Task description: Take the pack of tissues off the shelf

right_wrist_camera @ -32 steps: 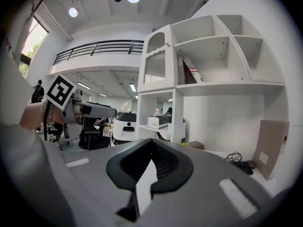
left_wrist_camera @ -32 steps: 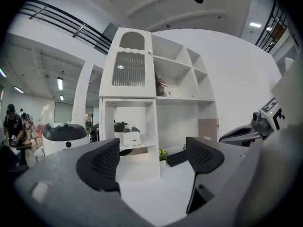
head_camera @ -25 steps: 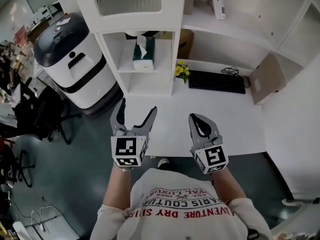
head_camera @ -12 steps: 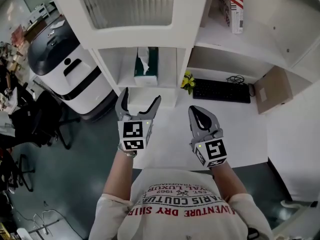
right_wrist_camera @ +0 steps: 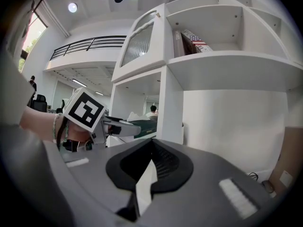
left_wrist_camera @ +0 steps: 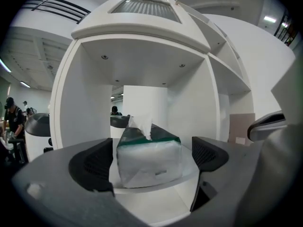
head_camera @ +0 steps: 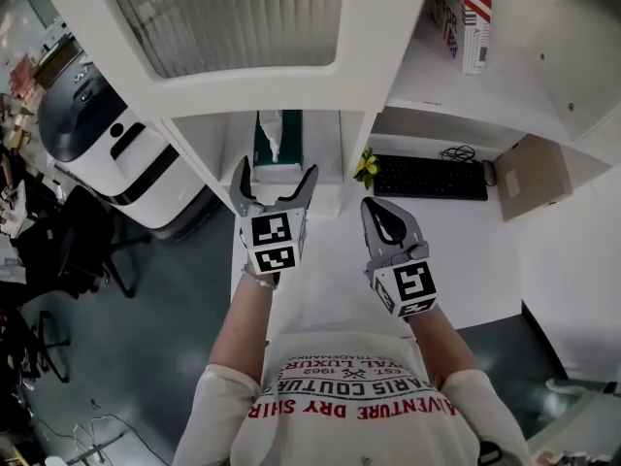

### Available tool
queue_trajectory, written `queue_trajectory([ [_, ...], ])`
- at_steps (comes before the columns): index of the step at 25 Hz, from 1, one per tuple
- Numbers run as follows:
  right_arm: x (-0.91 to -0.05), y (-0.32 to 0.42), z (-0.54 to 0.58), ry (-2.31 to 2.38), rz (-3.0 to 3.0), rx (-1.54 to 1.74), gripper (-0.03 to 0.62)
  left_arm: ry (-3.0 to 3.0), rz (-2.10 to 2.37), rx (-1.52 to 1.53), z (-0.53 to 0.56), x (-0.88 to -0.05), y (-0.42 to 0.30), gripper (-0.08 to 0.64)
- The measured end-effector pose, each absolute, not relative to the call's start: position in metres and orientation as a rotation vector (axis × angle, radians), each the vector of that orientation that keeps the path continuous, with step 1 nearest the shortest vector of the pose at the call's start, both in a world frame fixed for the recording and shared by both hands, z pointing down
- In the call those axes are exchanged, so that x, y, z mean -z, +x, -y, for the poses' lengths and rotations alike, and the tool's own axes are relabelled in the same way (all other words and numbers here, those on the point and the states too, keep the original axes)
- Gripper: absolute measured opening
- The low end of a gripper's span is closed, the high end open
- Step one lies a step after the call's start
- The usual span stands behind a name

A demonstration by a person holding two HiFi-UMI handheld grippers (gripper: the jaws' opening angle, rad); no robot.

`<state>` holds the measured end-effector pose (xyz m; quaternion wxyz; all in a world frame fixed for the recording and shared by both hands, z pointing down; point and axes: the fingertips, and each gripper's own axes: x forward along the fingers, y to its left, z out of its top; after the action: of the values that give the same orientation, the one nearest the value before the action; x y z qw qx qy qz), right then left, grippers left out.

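Tissue pack (left_wrist_camera: 149, 162), crinkly clear plastic, sits by the shelf (left_wrist_camera: 147, 187) front edge. Left gripper (head_camera: 277, 170) jaws just been opening wide, pack lined up between them with room each side, untouched. Right gripper (head_camera: 376, 212) closed, empty.

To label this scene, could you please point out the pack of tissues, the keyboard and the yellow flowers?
pack of tissues (left_wrist_camera: 149, 164): left gripper view, front face.
keyboard (head_camera: 430, 176): head view, middle keys.
yellow flowers (head_camera: 367, 166): head view, blossoms.

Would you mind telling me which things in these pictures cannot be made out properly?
Cabinet, head view: contents blurred by its ribbed glass door.
Pack of tissues, head view: far end hidden under that cabinet.
Books, head view: cut off by the top edge, titles too small.
Person, left gripper view: too small and dim near the left edge.
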<state>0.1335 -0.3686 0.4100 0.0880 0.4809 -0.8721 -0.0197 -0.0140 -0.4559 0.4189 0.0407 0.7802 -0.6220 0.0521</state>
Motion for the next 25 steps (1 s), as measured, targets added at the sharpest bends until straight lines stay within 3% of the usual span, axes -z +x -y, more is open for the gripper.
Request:
queue_trajectory([
  [14, -0.415, 0.146, 0.399, 1.412, 2.584, 0.038, 0.002, 2.291, 1.948, -0.301, 0.49, -0.441, -0.018, 0.517],
  [16, -0.415, 0.149, 0.4, 1.417, 2.584, 0.036, 0.002, 2.293, 1.949, -0.288, 0.49, -0.44, -0.018, 0.465],
  [25, -0.419, 0.161, 0.391, 1.438, 2.564, 0.027, 0.002, 2.329, 1.918, -0.266, 0.48, -0.436, -0.02, 0.43],
])
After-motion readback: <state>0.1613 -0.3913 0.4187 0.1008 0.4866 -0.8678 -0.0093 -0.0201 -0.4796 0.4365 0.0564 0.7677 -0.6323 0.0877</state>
